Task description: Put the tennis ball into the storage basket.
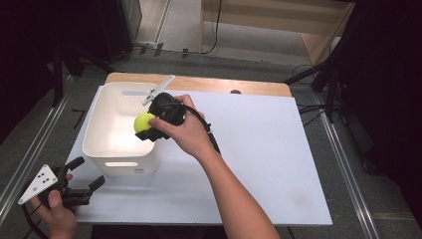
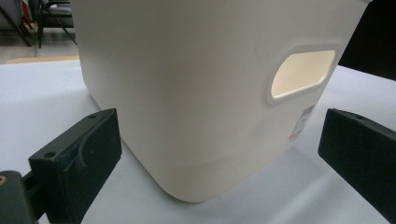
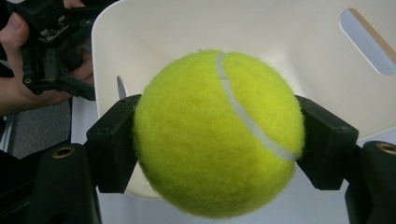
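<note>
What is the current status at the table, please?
Right gripper shut on tennis ball, over white bin. Left gripper open beside bin, idle. Nothing blocking the drop.

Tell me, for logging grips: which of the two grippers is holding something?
The right gripper, shut on the tennis ball over the white bin; the left gripper is open.

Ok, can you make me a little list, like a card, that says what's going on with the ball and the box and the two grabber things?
ball: yellow tennis ball, pinched between the right gripper jaws
ball place: over the box's open top, at its right rim
box: white tub with handle slots, standing on the white table
inside box: nothing visible
left gripper: jaws apart, holding nothing, beside the box's near corner
</note>
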{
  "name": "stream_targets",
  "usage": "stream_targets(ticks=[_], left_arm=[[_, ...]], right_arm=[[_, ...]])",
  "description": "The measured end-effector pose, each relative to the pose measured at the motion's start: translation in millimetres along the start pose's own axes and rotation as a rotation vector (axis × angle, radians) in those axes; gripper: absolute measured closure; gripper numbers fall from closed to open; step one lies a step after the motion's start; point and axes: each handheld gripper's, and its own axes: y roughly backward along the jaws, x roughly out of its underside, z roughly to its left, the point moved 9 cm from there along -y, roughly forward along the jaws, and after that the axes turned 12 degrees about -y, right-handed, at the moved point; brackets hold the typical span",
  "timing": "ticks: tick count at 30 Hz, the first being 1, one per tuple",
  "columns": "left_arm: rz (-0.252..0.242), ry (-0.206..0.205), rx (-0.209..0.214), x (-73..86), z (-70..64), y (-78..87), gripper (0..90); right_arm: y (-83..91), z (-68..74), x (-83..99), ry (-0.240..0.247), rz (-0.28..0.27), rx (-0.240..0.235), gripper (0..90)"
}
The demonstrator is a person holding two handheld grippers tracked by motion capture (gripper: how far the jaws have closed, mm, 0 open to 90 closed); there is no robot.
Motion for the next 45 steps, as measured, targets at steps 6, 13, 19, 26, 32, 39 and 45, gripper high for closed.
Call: stream_targets(ticks=[6,13,19,26,32,39,45], left_arm=[[0.000,-0.001,0.000,0.0,0.2,0.0,0.0],[0.002,-0.002,0.001,0.2,0.2,0.1,0.0],[0.003,-0.001,0.003,0.2,0.1,0.4,0.0],[0.006,-0.001,0.004,0.4,0.2,0.6,0.0],[-0.001,0.000,0.003,0.1,0.3,0.1,0.0],[-0.004,0.002,0.002,-0.1,0.4,0.0,0.0],[-0.004,0.002,0.001,-0.1,0.7,0.0,0.0]], right_arm=[[-6.7,3.1,-0.2,0.009,0.013,-0.006,22.8],[-14.3,6.2,-0.5,0.015,0.017,-0.015,22.8],[-20.1,7.3,0.7,0.026,0.026,-0.017,22.8],[-27.2,7.8,3.2,0.037,0.042,-0.003,22.7],[-34.0,7.0,7.9,0.044,0.066,-0.001,22.6],[-42.0,5.6,14.3,0.043,0.093,0.007,22.6],[-46.0,4.4,20.5,0.036,0.121,0.013,22.5]])
